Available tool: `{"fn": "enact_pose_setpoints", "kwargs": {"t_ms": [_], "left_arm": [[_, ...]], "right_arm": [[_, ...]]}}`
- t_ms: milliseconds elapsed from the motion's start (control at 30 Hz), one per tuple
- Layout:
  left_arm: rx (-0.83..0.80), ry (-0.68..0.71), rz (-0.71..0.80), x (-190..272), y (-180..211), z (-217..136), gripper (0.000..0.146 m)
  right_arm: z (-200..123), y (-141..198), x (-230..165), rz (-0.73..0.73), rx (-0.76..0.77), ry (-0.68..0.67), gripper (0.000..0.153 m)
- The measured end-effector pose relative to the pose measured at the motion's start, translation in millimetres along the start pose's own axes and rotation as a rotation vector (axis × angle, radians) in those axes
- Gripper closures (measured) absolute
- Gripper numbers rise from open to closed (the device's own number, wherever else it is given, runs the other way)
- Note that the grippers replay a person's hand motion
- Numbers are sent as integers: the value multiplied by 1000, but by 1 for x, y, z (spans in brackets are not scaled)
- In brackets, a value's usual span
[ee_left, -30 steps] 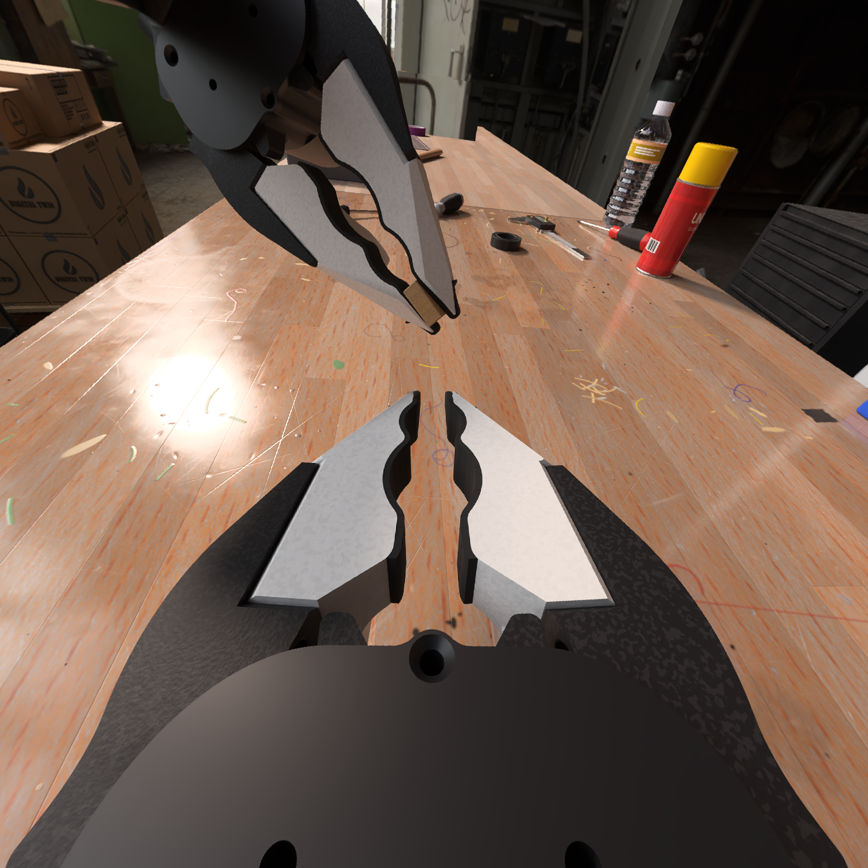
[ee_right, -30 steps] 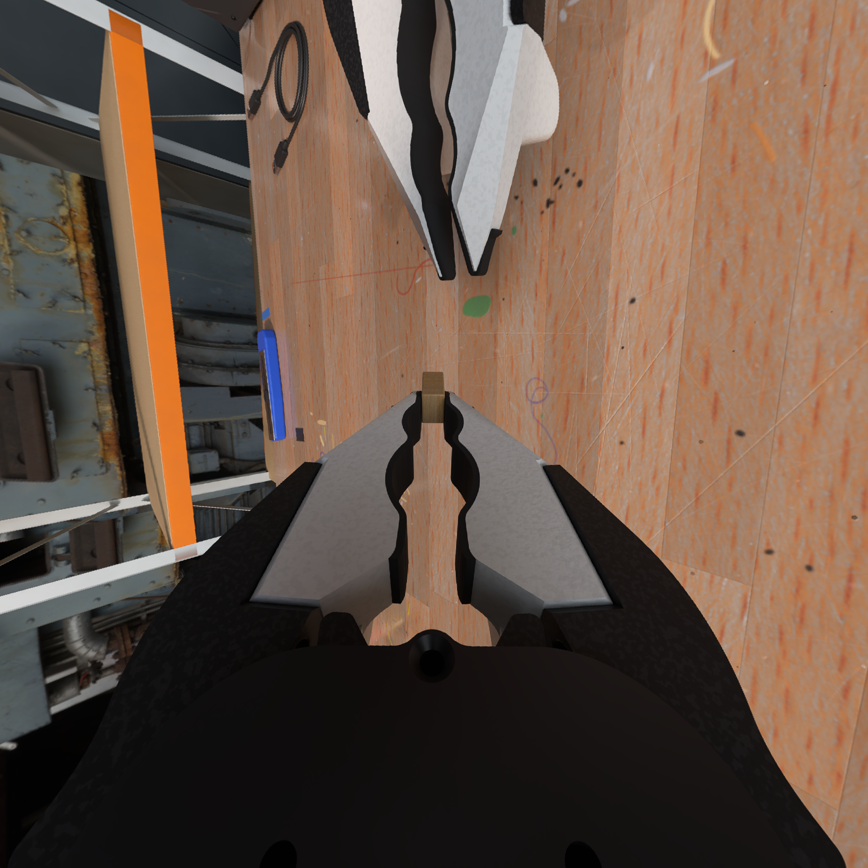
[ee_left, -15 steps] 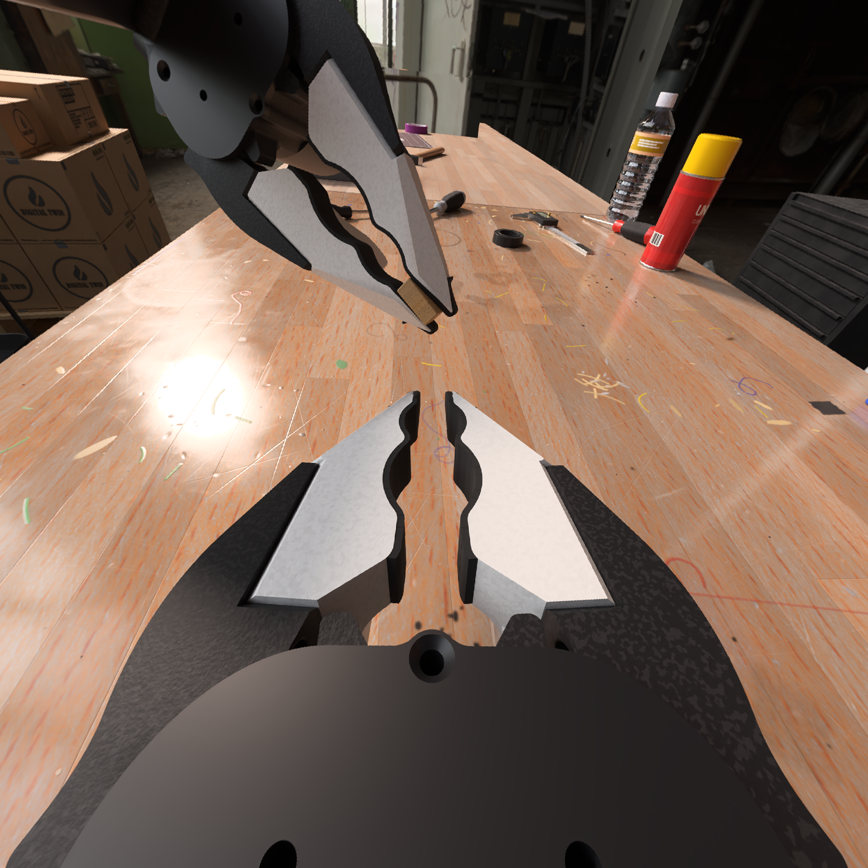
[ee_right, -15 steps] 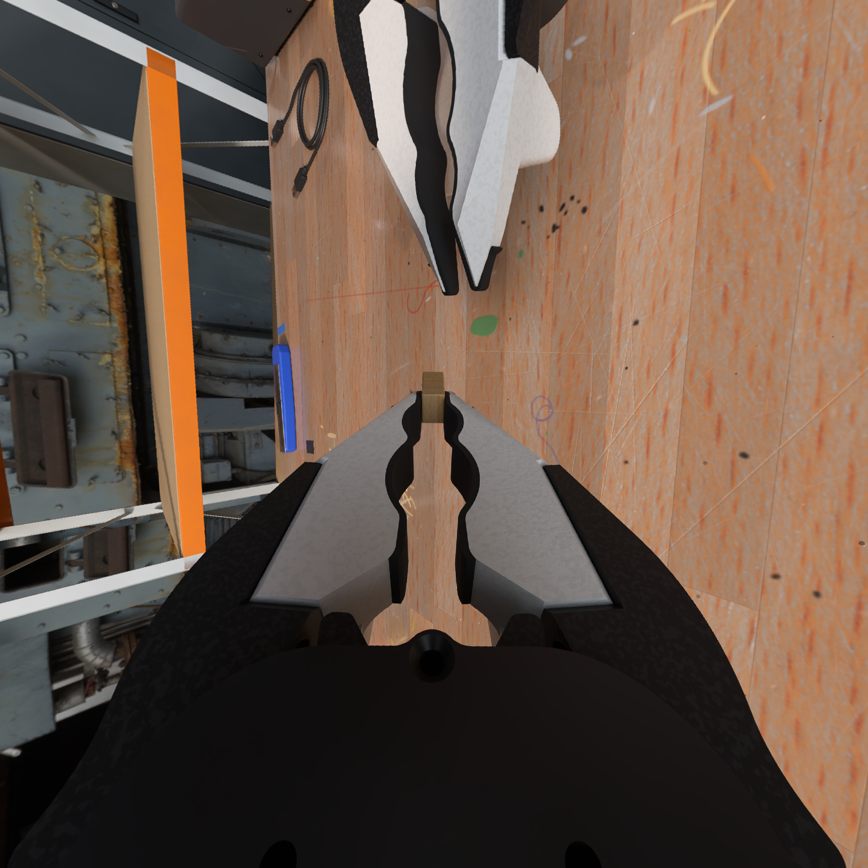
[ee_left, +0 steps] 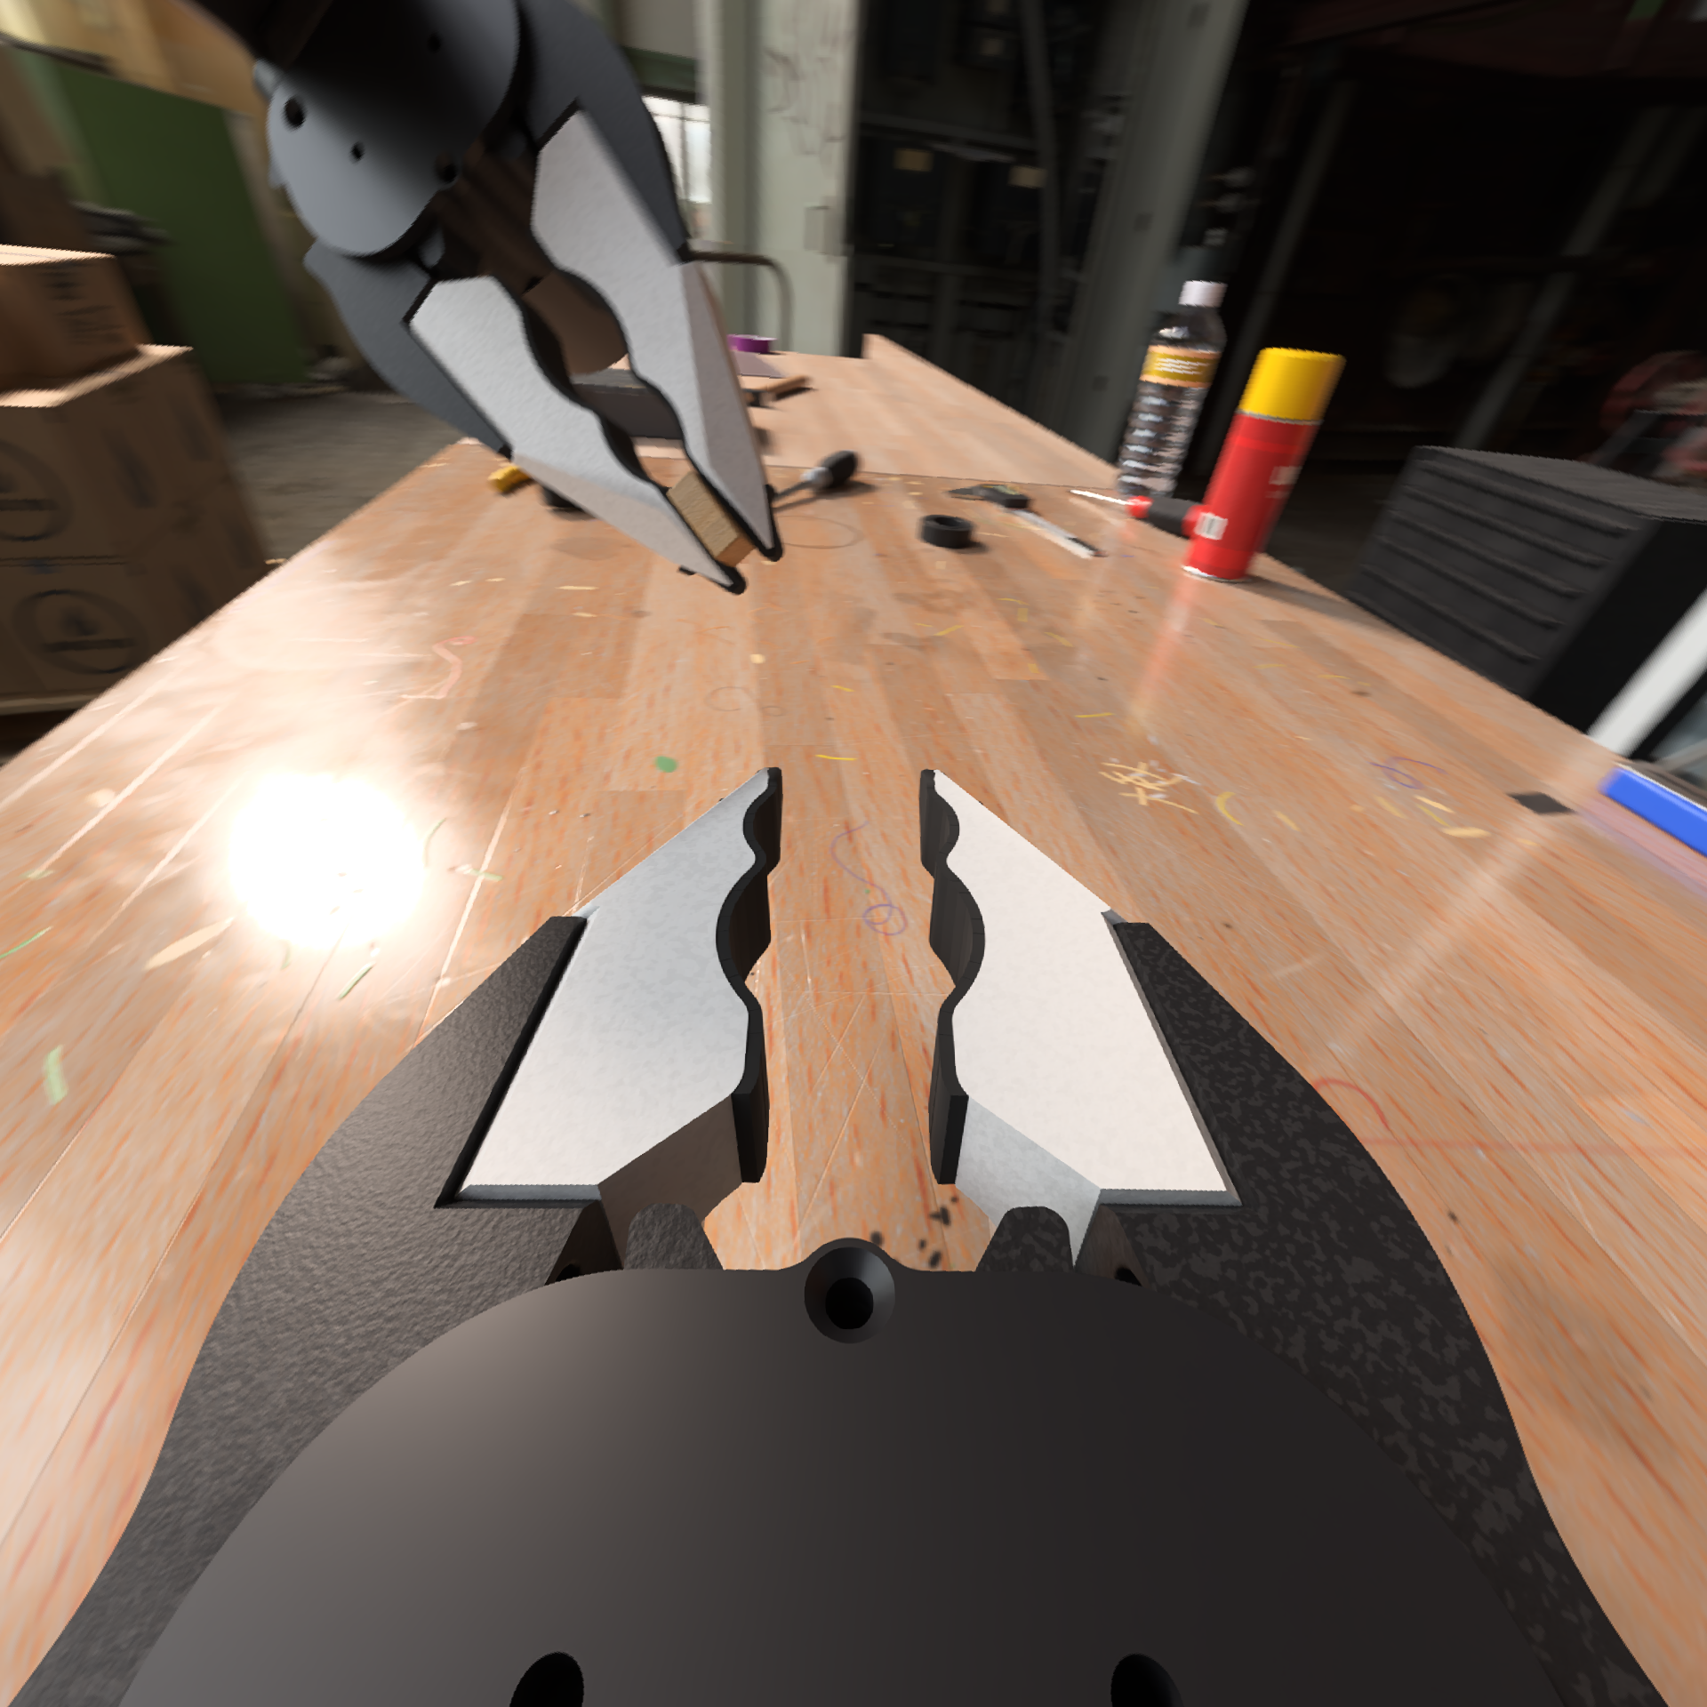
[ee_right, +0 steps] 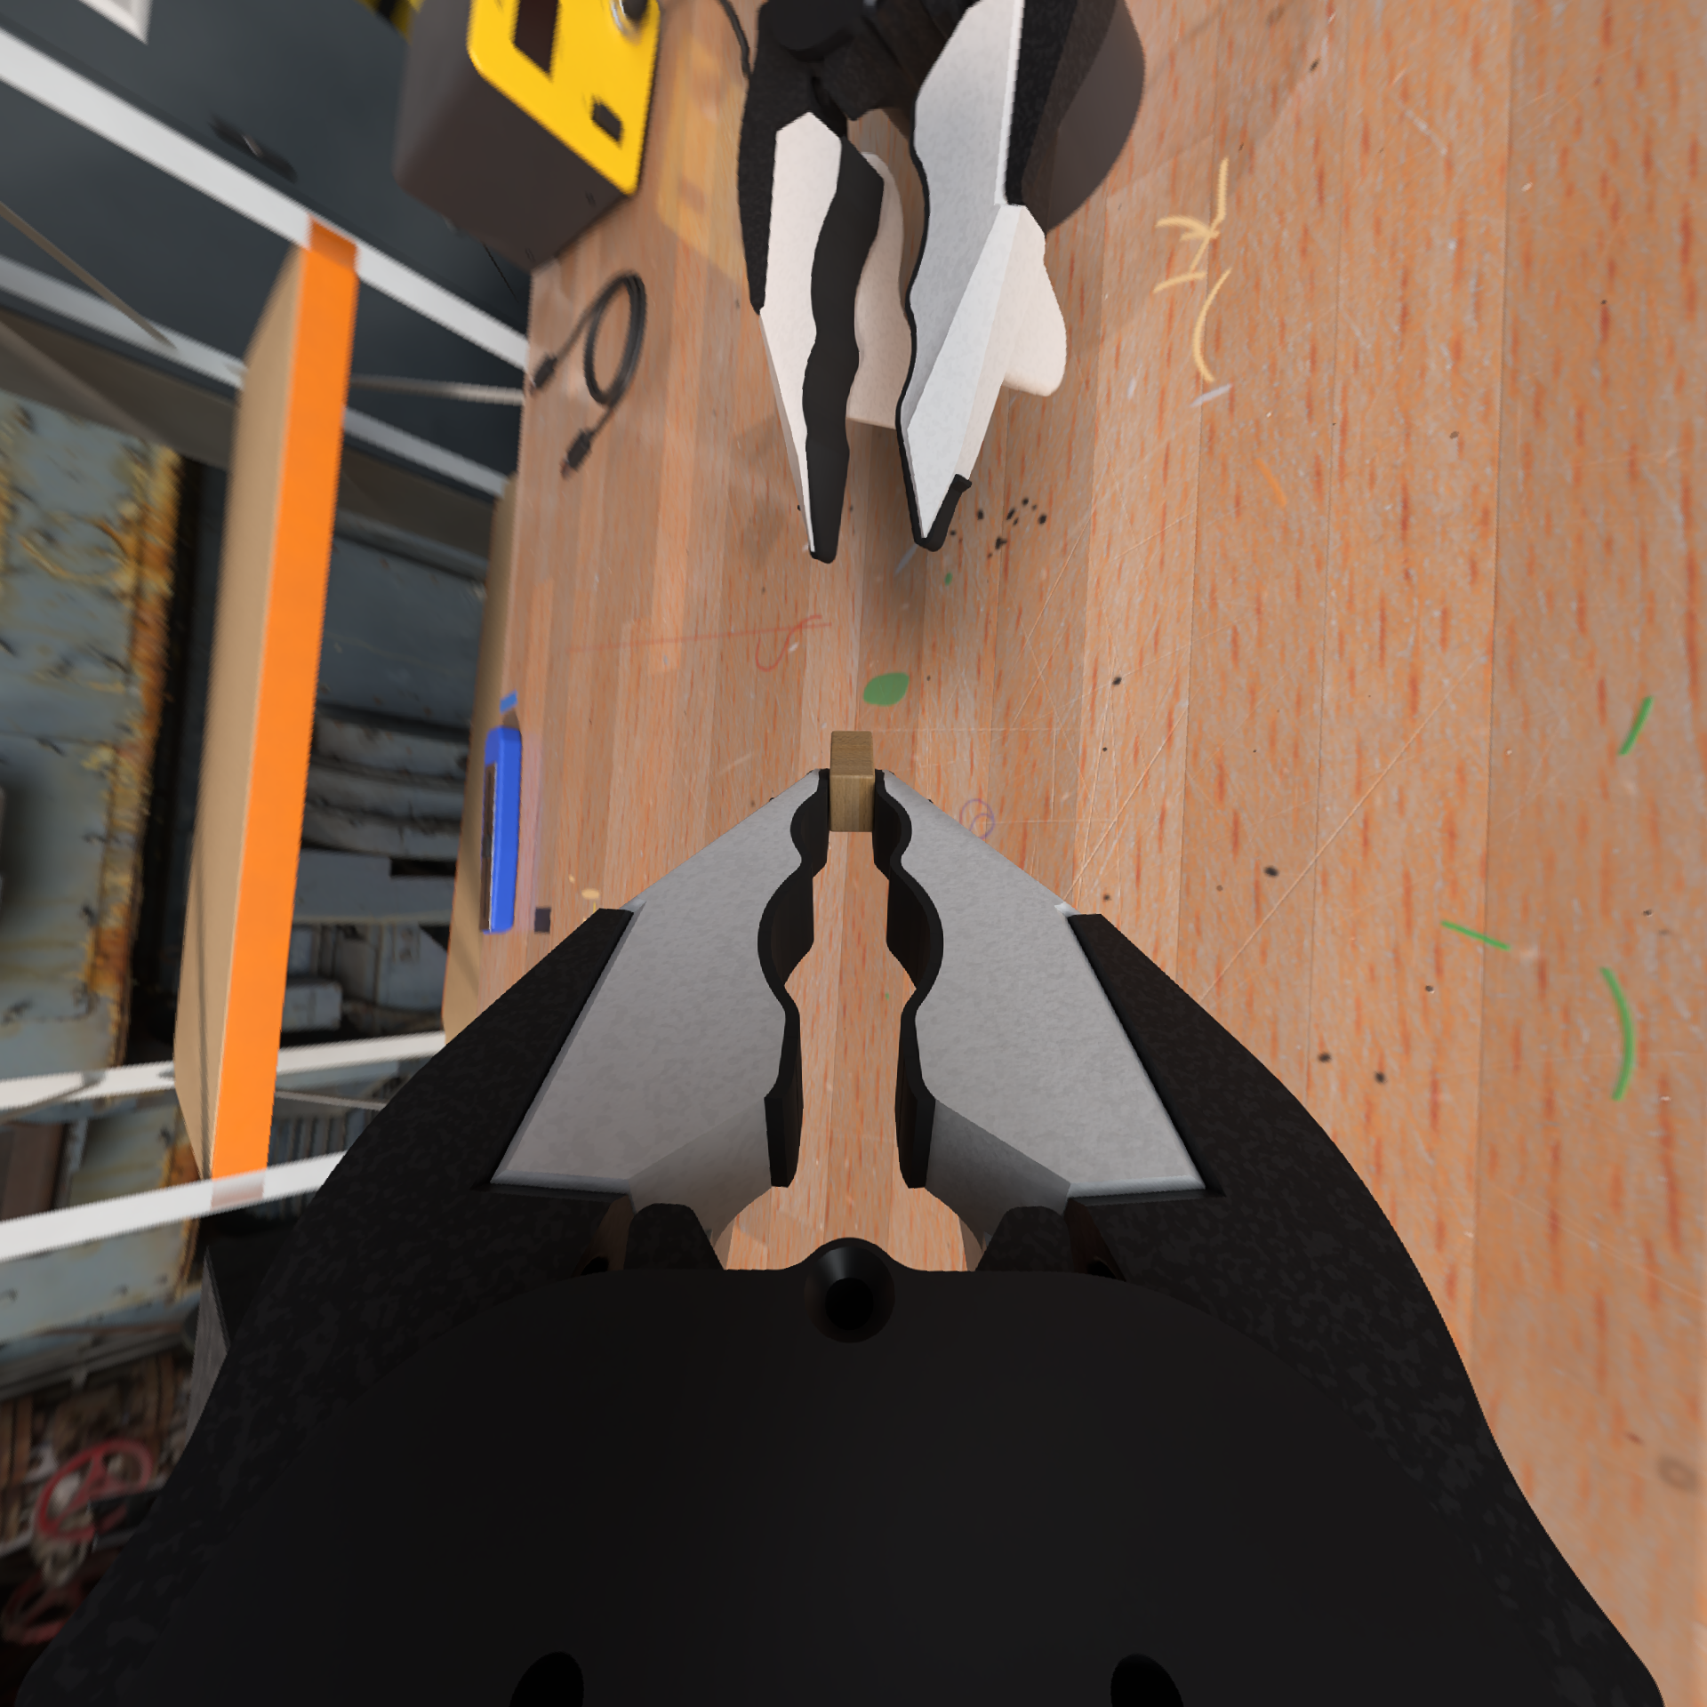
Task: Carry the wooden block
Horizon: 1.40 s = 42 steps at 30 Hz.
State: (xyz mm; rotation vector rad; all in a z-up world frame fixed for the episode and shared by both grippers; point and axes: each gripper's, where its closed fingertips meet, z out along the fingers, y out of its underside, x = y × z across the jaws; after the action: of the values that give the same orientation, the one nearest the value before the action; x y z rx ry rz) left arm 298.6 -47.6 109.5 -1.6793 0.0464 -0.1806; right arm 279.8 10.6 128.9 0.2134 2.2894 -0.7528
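A small light wooden block (ee_right: 851, 780) is pinched between the tips of my right gripper (ee_right: 851, 785), held in the air above the wooden workbench (ee_right: 1293, 647). In the left wrist view the right gripper (ee_left: 753, 563) hangs ahead and up to the left, tips pointing down, with the block (ee_left: 709, 528) in them. My left gripper (ee_left: 850, 785) is open and empty, low over the bench, its tips apart. It also shows in the right wrist view (ee_right: 877, 545), facing the block from a short distance.
A red spray can with a yellow cap (ee_left: 1256, 462), a clear bottle (ee_left: 1168, 388), a screwdriver (ee_left: 1155, 508), a black ring (ee_left: 947, 531) and another tool (ee_left: 817, 476) lie at the far end. A black drawer unit (ee_left: 1524, 573) stands right. A yellow-and-black box (ee_right: 545, 111), a cable (ee_right: 600, 360) and a blue item (ee_right: 503, 822) sit near one edge. Cardboard boxes (ee_left: 83, 517) stand left.
My left gripper has opened wider and drawn back from the right gripper. The right gripper, still holding the block, now sits farther away and higher.
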Motion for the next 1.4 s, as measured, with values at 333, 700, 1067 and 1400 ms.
{"fn": "enact_pose_setpoints", "kwargs": {"t_ms": [333, 700, 1067, 1400], "left_arm": [[-76, 335, -82, -12, 4, 4, 135], [-264, 539, -14, 3, 12, 11, 132], [-358, 679, 49, 3, 6, 13, 136], [-405, 708, 108, 4, 8, 13, 146]], "right_arm": [[13, 42, 1, 54, 281, -194, 145], [7, 60, -4, 91, 367, -232, 145], [7, 70, -13, 94, 355, -255, 145], [1, 78, -17, 101, 385, -256, 145]]}}
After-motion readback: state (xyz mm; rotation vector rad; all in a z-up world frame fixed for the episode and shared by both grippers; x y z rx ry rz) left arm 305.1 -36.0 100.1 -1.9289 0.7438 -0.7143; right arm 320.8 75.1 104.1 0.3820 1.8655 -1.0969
